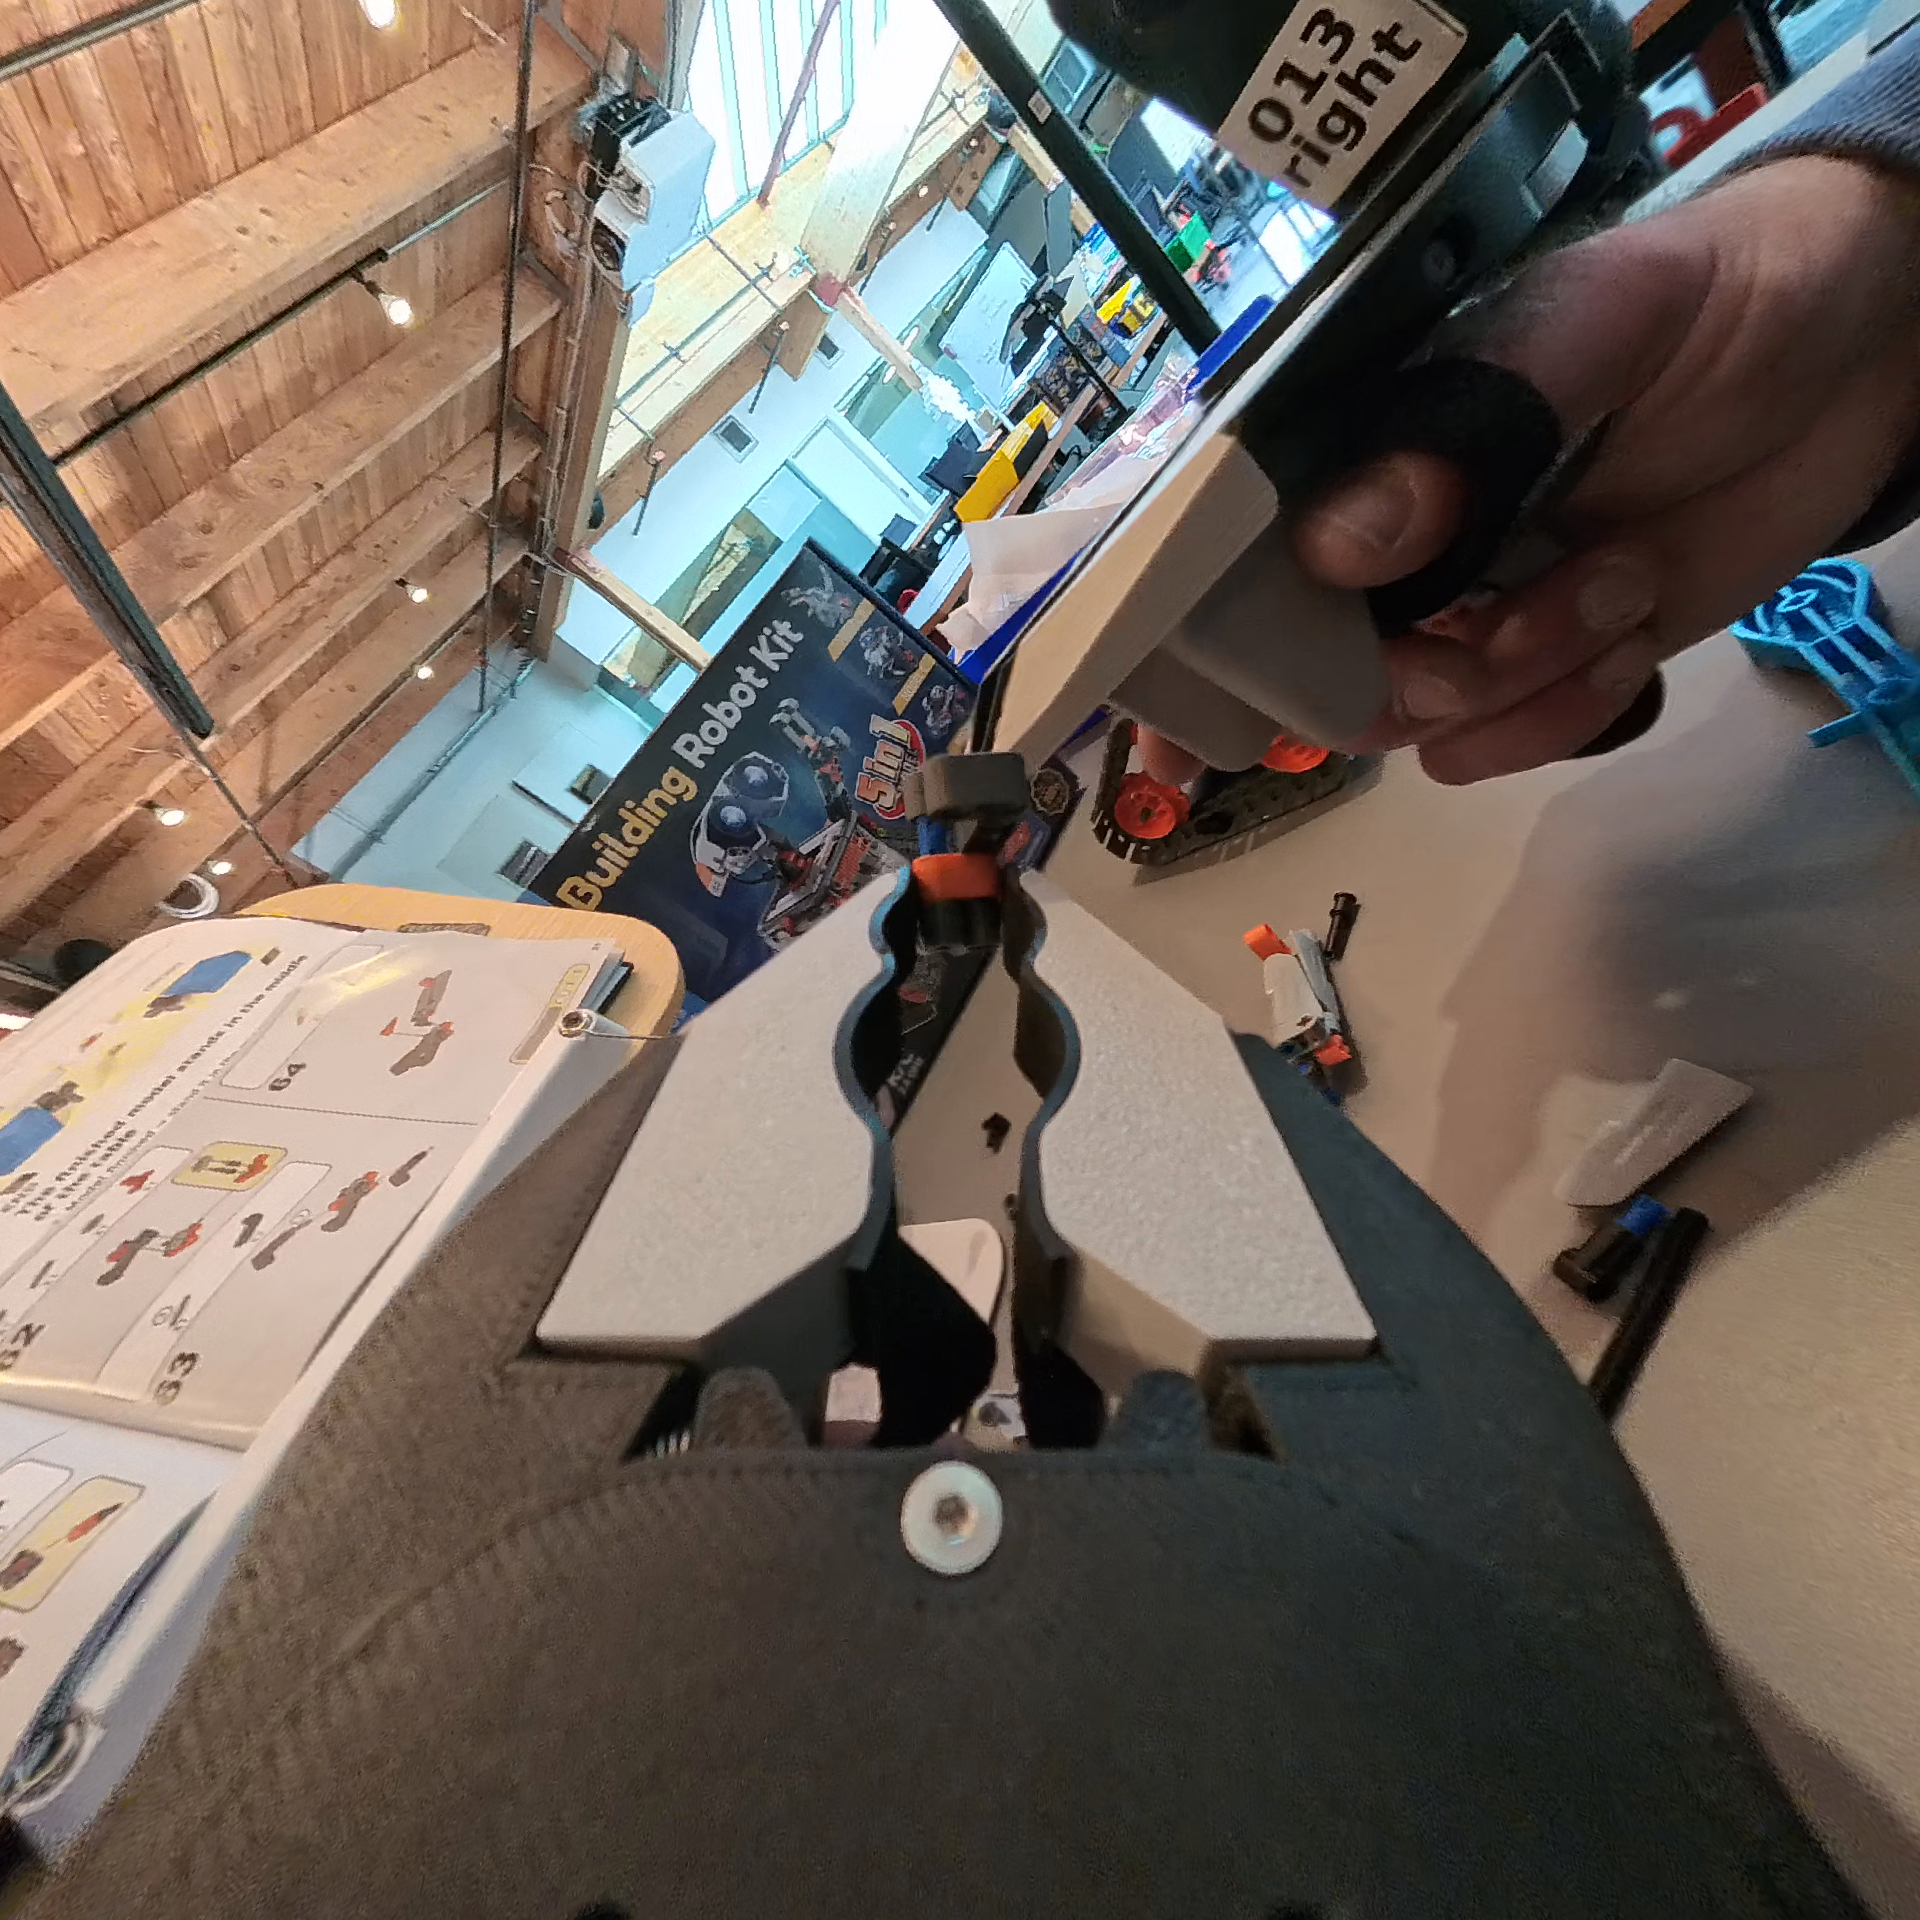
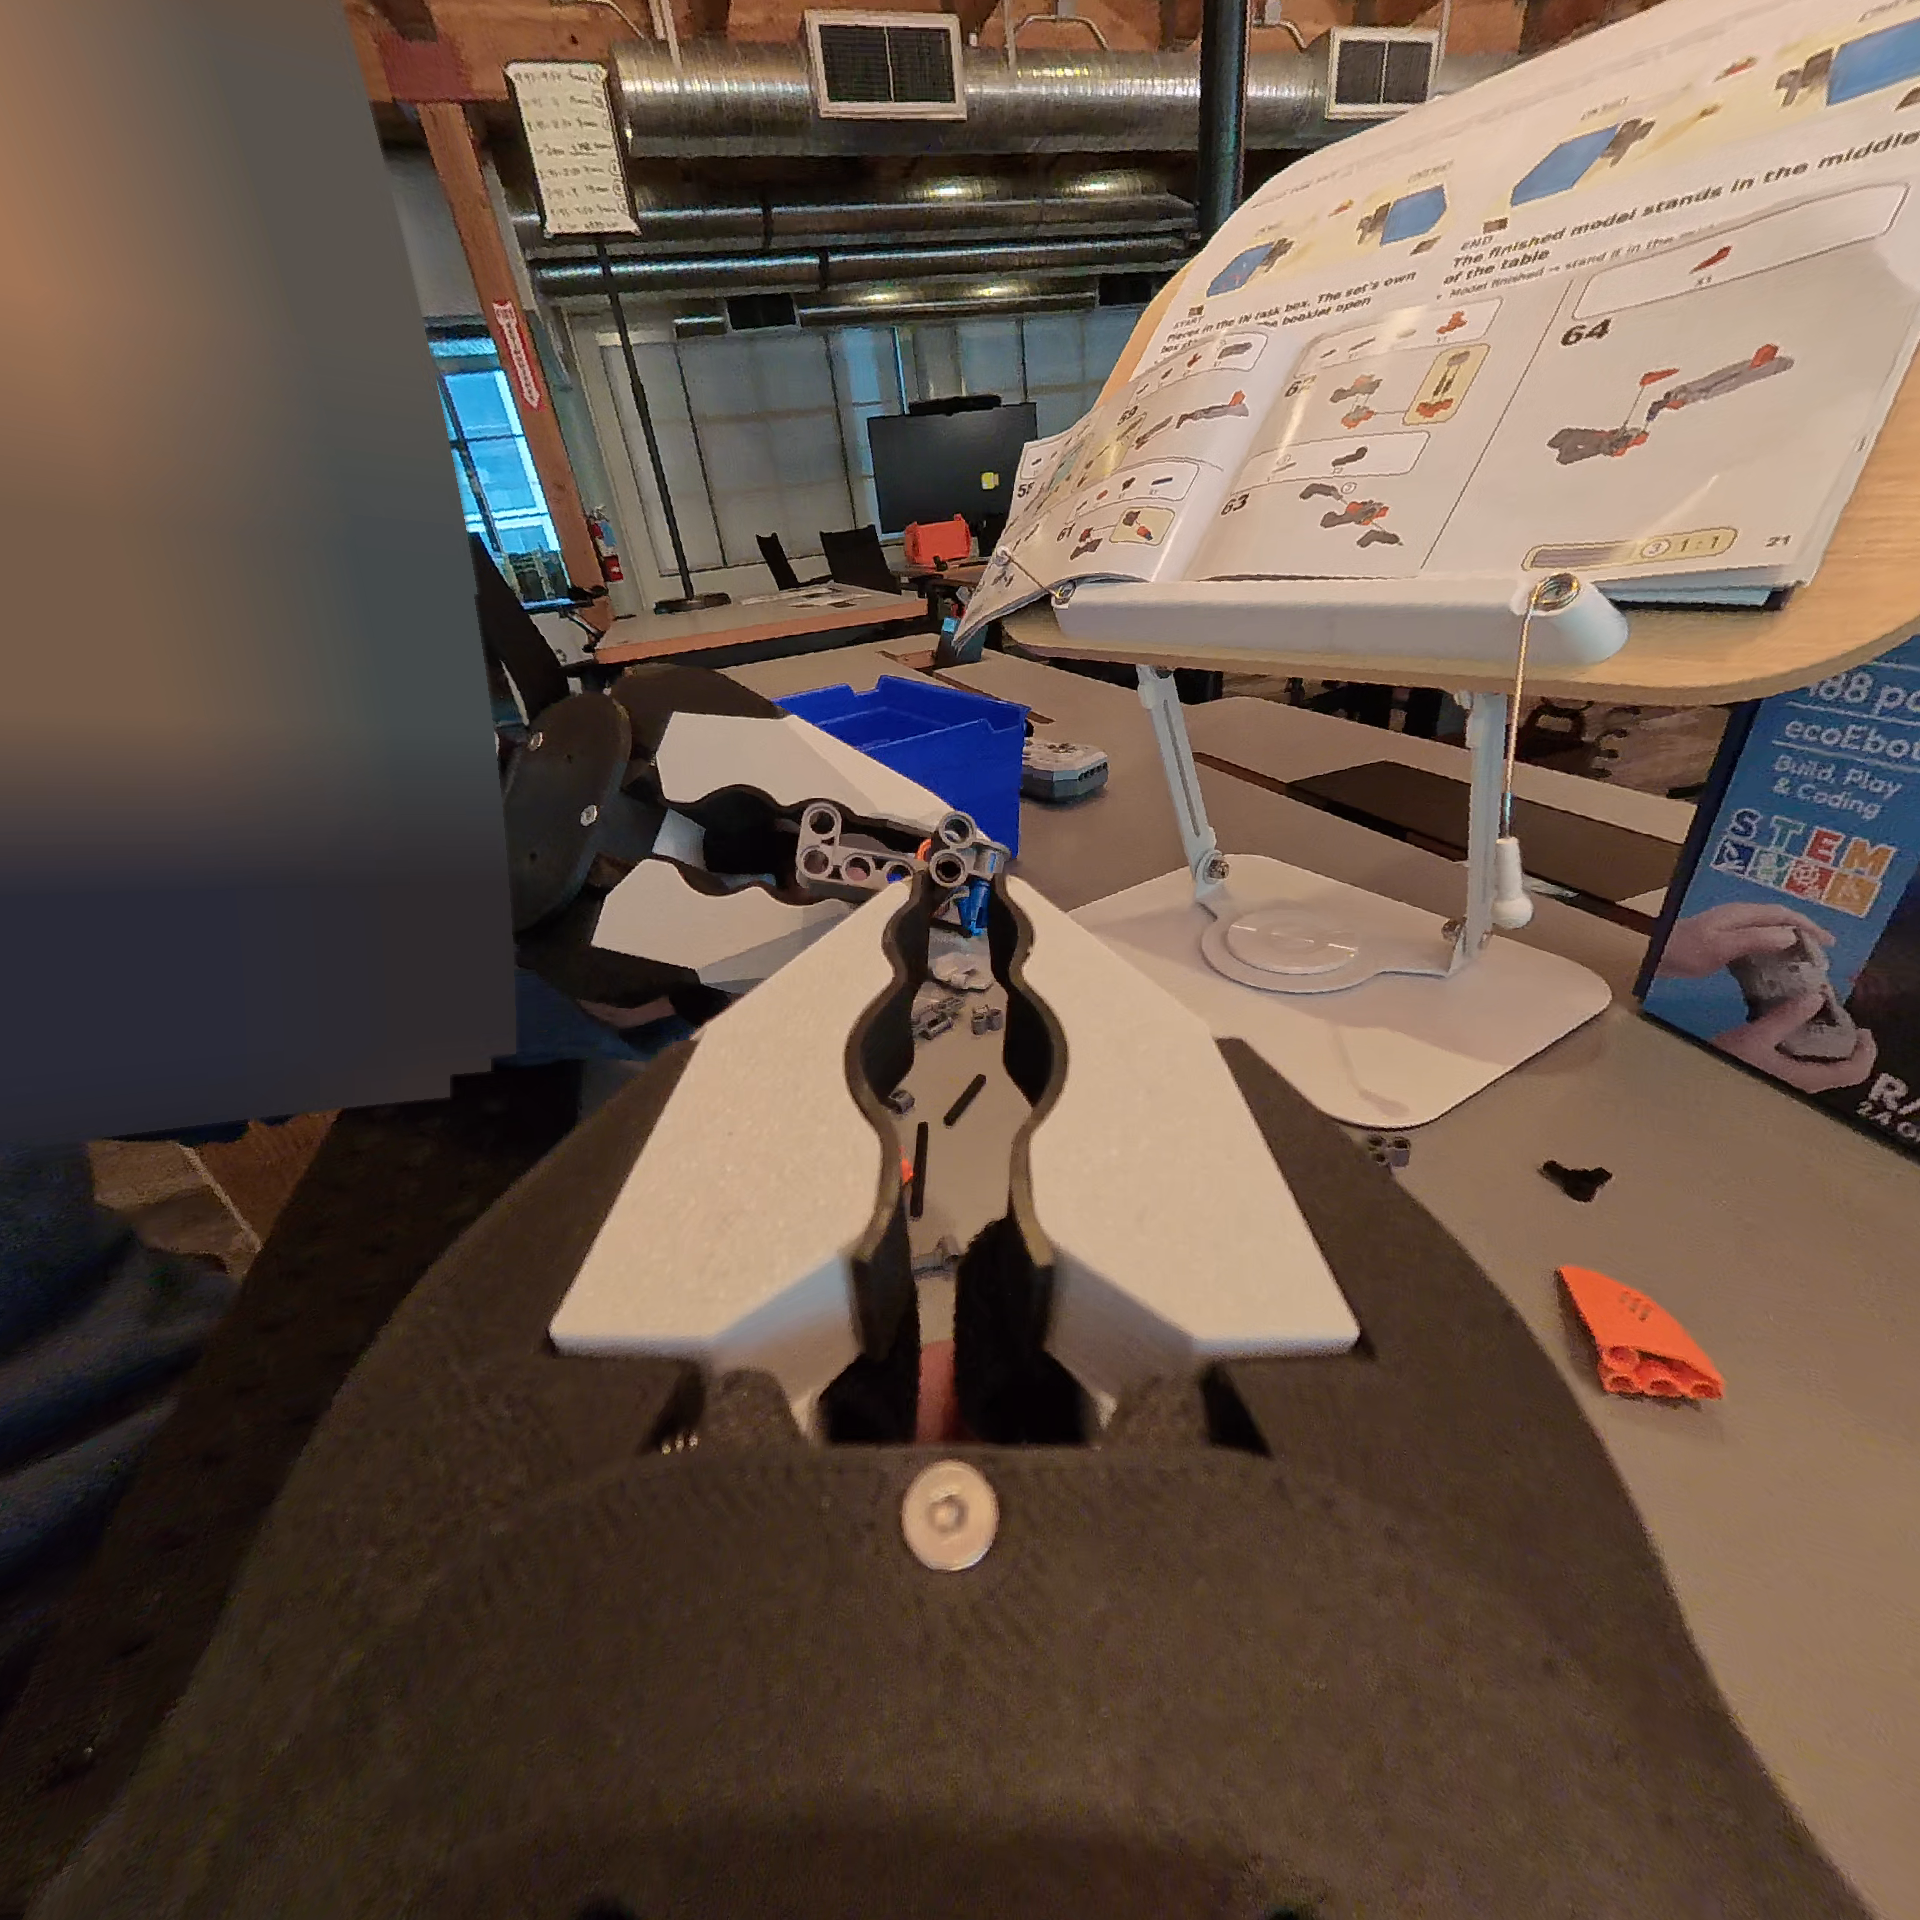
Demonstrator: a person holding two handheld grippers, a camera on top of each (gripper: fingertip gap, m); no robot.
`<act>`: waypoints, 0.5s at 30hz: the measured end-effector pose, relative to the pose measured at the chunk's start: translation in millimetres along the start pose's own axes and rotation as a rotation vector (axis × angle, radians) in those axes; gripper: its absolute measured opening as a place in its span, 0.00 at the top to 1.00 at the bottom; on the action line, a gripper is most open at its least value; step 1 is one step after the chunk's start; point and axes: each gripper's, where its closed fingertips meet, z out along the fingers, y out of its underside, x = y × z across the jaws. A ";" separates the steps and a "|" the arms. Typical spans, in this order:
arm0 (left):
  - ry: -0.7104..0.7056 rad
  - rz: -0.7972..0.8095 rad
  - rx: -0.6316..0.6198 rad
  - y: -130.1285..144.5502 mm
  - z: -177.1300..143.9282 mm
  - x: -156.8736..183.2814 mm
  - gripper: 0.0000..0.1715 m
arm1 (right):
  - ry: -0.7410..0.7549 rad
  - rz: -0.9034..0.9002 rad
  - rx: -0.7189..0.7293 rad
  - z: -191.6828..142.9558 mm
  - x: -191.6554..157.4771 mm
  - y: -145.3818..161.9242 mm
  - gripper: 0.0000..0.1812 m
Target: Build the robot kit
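Note:
In the left wrist view my left gripper (image 1: 958,896) is shut on a small brick assembly (image 1: 956,881) with an orange collar and a black part, held above the grey table (image 1: 1558,935). A grey connector (image 1: 971,784) sits at the assembly's top, at the tip of my right gripper (image 1: 1049,717), which a hand (image 1: 1662,468) holds. In the right wrist view my right gripper (image 2: 956,873) is shut on that grey holed connector (image 2: 954,844) with a blue pin (image 2: 971,904). The left gripper (image 2: 727,862) shows at the left, holding a grey holed beam (image 2: 842,854) that meets the connector.
An open instruction booklet (image 2: 1507,416) rests on a white stand (image 2: 1351,966). Kit boxes (image 1: 790,769) (image 2: 1808,862) stand behind. A tracked part with orange wheels (image 1: 1226,810), a blue bin (image 2: 914,738), an orange panel (image 2: 1636,1340) and small loose parts (image 2: 961,1013) lie on the table. Less than 4 cm separates the two grippers' tips.

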 end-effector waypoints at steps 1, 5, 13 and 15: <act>-0.012 0.010 -0.001 -0.5 0.0 -1.1 0.92 | -0.005 0.028 0.002 0.0 1.0 -0.1 0.95; -0.066 0.067 -0.017 -3.0 0.4 -5.3 0.92 | -0.014 0.149 0.037 -1.7 7.9 -3.7 1.00; -0.061 0.014 -0.029 0.8 3.3 -5.8 0.92 | -0.031 0.186 0.055 -2.5 8.3 -6.3 0.99; -0.077 -0.011 -0.024 1.9 1.6 -12.3 0.93 | -0.065 0.175 0.058 -4.6 3.7 -9.2 0.93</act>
